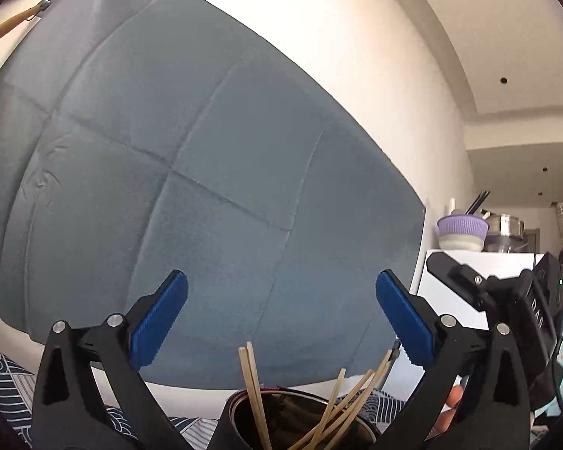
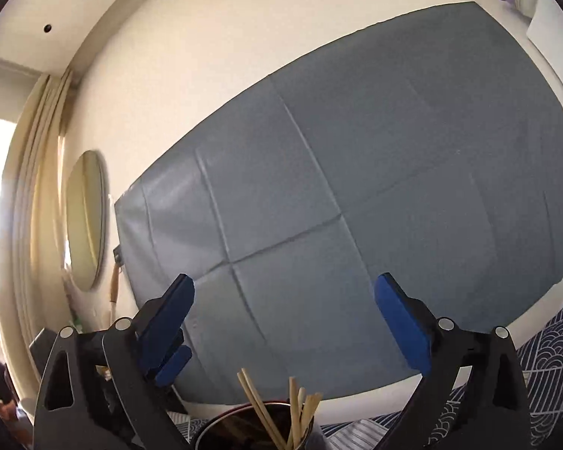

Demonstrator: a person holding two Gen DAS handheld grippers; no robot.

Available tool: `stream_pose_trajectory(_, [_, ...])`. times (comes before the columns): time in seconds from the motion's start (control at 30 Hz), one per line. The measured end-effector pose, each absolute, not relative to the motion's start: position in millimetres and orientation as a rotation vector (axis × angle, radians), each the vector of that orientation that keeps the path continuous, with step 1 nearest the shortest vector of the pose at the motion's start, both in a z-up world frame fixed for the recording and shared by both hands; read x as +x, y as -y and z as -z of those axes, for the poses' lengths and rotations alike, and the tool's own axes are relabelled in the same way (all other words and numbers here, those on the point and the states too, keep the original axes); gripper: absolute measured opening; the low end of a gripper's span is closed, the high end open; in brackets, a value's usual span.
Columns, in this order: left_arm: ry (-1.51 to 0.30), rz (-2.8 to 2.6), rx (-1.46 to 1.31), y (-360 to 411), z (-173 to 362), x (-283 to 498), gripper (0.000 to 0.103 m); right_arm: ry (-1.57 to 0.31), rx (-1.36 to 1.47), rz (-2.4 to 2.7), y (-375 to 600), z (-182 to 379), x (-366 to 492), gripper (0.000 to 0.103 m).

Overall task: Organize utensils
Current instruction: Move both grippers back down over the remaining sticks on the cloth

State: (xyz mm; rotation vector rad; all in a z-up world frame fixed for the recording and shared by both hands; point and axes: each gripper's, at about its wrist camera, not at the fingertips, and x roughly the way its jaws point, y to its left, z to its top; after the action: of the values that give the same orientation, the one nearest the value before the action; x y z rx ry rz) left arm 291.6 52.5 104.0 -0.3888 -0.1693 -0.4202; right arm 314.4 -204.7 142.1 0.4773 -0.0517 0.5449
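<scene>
Both tools are standing wide apart and gripping nothing. Going left to right: the left gripper [image 1: 281,318] is hanging open above a dark holder [image 1: 300,418], with wooden chopsticks [image 1: 255,390] poking up just below and between its blue pads, their long axes near upright and fanning rightward. Beside it, the right gripper [image 2: 284,322] is pointing over the same cup, equally near, so either could dip down.

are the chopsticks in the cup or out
In: the wooden chopsticks stand loosely in the dark round cup, tips up, below both open hand-held grippers.
</scene>
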Motion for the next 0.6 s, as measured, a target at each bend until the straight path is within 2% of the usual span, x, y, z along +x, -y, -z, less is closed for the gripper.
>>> stream_pose_trajectory(0.4, [0.073,0.409,-0.304,-43,-119,284,0.098,0.02,0.544,-0.536,214,-158,306,0.095])
stream_pose_trajectory(0.6, [0.008,0.345,-0.236,-44,-128,260,0.098,-0.066,0.507,-0.5,223,-170,289,0.095])
